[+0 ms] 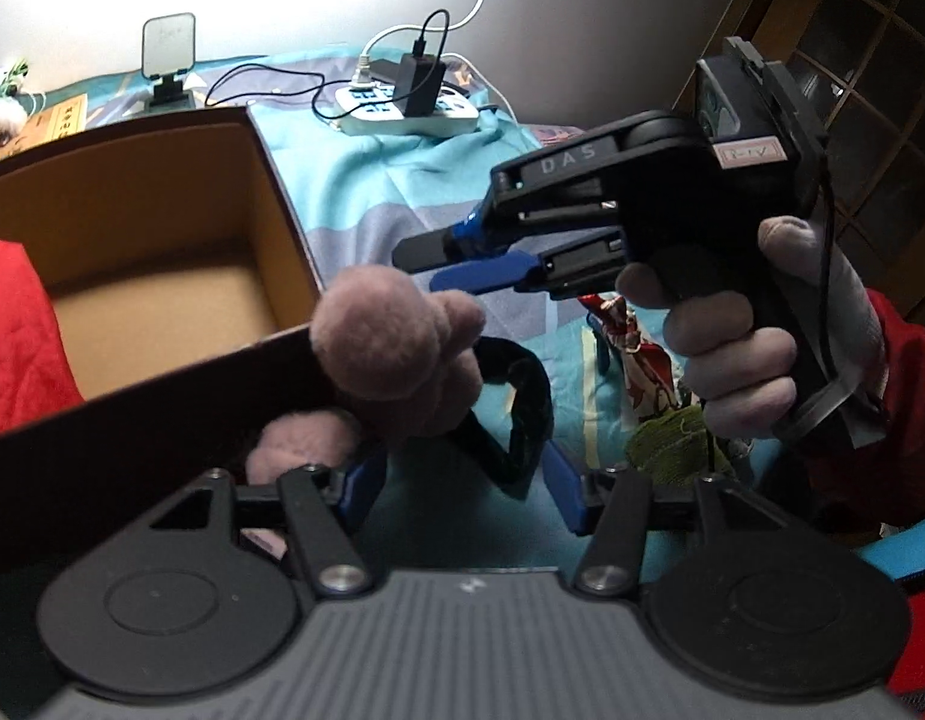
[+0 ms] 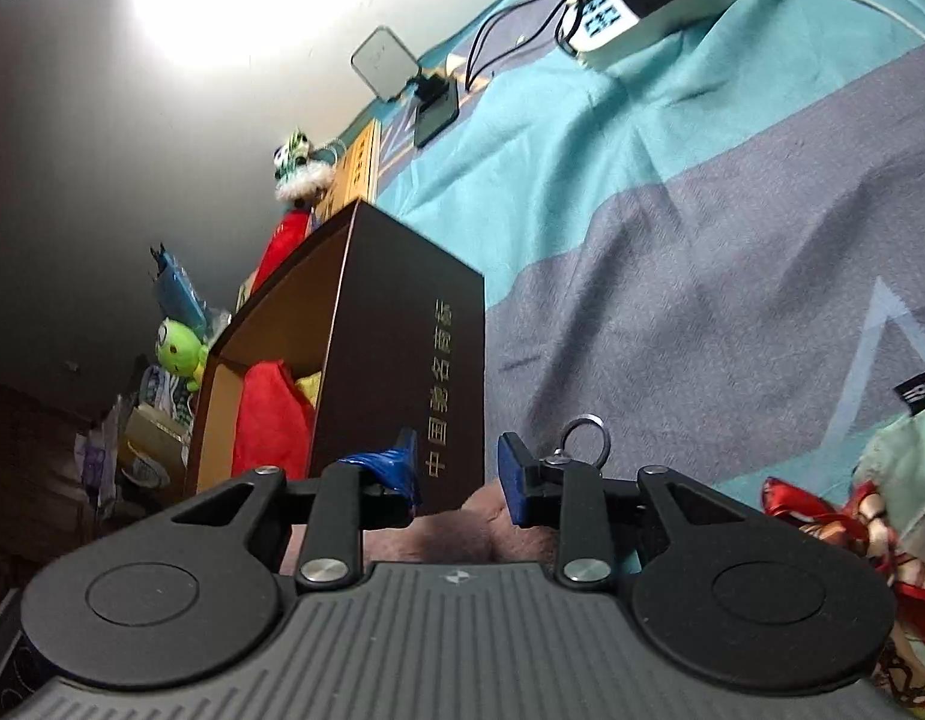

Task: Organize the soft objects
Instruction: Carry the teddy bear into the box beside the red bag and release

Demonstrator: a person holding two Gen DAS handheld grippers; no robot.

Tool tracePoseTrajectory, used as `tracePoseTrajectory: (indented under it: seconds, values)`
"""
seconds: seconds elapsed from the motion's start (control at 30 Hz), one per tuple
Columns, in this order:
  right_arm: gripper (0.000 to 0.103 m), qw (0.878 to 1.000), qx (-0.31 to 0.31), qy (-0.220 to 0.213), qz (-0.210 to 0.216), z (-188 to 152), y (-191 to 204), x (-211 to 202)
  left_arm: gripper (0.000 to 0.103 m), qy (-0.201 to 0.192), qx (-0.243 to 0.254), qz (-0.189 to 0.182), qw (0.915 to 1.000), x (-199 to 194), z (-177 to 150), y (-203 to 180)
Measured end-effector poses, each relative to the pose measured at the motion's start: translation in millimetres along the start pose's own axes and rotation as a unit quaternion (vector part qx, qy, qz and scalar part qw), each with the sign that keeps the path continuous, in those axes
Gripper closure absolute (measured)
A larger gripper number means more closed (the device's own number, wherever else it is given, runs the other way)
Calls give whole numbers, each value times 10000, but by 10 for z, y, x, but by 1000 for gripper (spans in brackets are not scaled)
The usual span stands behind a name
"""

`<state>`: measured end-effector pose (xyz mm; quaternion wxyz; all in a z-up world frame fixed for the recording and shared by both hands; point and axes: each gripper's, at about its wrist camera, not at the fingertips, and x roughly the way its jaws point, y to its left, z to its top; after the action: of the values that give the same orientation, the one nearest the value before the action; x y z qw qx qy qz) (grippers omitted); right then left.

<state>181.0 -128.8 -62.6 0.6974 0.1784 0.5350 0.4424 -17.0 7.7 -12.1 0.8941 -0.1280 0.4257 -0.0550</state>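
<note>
The mauve plush earmuffs with a black velvet headband (image 1: 396,354) are seen just ahead of the left gripper (image 1: 462,489), propped against the near outer wall of the dark brown cardboard box with a tan interior (image 1: 162,228); one fuzzy pad is raised level with the box rim, while the other (image 1: 306,444) is tucked low beside the left blue finger. The left gripper's jaws are spread wide and nothing is pinched by them, though the headband loop (image 1: 522,414) lies between the fingers. The right gripper (image 1: 462,267), gripped by a gloved hand (image 1: 738,360), is seen just above and beyond the raised pad with its jaws only slightly parted and nothing held; in the right wrist view, pink plush (image 2: 450,531) is glimpsed below its fingers. The earmuffs' long axis appears to run from the low pad up toward the rim, so the left gripper is judged the nearer. The box opening lies further on and to the left, partly filled by a red cloth (image 1: 18,336), with bare floor left at its middle. Beyond the box, the teal and grey bedsheet (image 1: 366,192) offers open room, up to a white power strip (image 1: 402,108).
</note>
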Motion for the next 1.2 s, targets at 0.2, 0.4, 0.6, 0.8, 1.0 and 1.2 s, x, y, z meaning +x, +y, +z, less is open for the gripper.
tracePoseTrajectory:
  seconds: [0.2,0.4,0.6,0.8,1.0,1.2]
  values:
    - [93,9979,-477,407,158,-263,17,-43,47,-38,-250,132,9996,-237,-115,105]
    - [91,9977,-425,449,265,-387,15,-124,46,45,-115,231,9997,-247,-110,113]
    - [89,9995,-247,192,75,-470,-36,-351,44,340,-33,-72,9994,69,-71,153]
    - [89,9993,39,329,-190,-725,-236,-545,41,732,129,-201,9970,439,-113,167]
    - [89,9977,515,436,-65,-946,-412,-315,38,828,249,-368,9956,571,-122,235]
    - [89,9954,913,281,118,-1006,-420,10,37,765,500,-272,9954,558,-158,174]
